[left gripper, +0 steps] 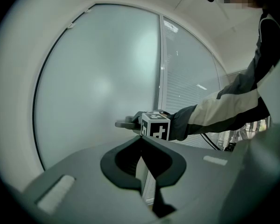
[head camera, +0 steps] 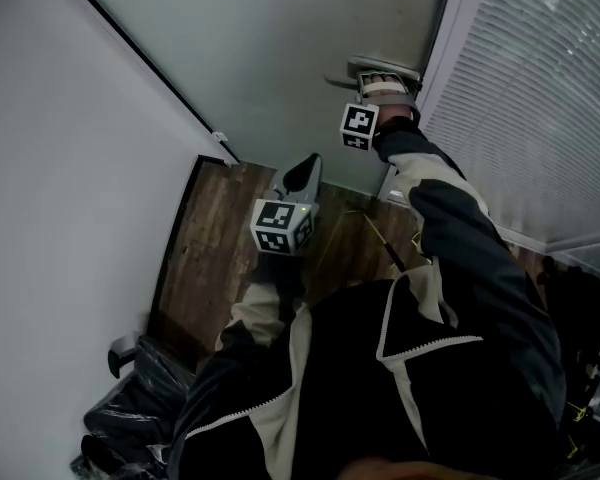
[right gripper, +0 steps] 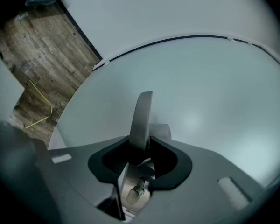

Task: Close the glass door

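- Firstly, the task's thing: a frosted glass door (head camera: 280,38) with a black seal along its edge. It stood upright ahead of us, between a plain white wall (head camera: 60,168) on the left and white slatted blinds (head camera: 540,88) on the right. Brown wood-plank floor (head camera: 220,248) showed at its foot.
- Fitting: a brushed-metal lever handle (right gripper: 142,115), mounted near the door's edge on the blinds side.
- Right gripper (right gripper: 141,144): jaws clamped on that lever, one on each flat side.
- Left gripper (left gripper: 142,140): jaws together on nothing, clear of the door, lower than the right one.
- Step, as we judged it: swinging the door home by the lever. It did not look seated yet.
- Handling note: we reckoned the grip should be firm and square, the push steady along the door's arc, the lever not pressed down, and the idle gripper kept out of the closing gap.
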A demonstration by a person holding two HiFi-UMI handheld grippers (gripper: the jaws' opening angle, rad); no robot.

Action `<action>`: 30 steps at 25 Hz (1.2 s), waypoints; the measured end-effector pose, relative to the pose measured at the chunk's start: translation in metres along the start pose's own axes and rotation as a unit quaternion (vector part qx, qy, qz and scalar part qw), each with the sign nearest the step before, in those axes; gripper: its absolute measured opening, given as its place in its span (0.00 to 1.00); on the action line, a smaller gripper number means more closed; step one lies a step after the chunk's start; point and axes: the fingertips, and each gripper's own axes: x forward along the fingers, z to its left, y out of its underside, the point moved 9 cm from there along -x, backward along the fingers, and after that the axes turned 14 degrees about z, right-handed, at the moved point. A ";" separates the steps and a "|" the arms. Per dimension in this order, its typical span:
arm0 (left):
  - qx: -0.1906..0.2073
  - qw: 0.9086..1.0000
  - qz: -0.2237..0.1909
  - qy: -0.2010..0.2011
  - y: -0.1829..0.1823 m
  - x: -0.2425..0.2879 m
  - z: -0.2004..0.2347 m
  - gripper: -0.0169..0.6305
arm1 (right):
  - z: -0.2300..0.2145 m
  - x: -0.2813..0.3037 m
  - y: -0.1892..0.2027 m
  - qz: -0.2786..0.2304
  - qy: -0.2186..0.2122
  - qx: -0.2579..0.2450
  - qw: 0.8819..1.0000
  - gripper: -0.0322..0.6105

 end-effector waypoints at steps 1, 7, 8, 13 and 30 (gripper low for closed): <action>-0.001 1.000 0.001 -0.001 -0.001 0.001 -0.001 0.03 | -0.002 0.003 0.000 0.001 0.000 -0.002 1.000 0.23; -0.001 1.000 0.002 -0.007 0.003 0.005 -0.003 0.03 | -0.007 0.015 0.005 0.000 0.003 -0.005 1.000 0.22; -0.001 1.000 0.002 -0.009 0.004 0.004 -0.003 0.03 | -0.007 0.017 0.005 0.001 0.001 -0.006 1.000 0.22; -0.004 1.000 0.001 -0.021 0.007 -0.003 -0.001 0.03 | -0.009 0.023 0.003 -0.001 -0.004 0.000 1.000 0.23; -0.058 0.996 -0.018 -0.063 0.056 -0.116 0.046 0.03 | -0.018 -0.123 0.032 -0.213 -0.198 0.458 0.840 0.27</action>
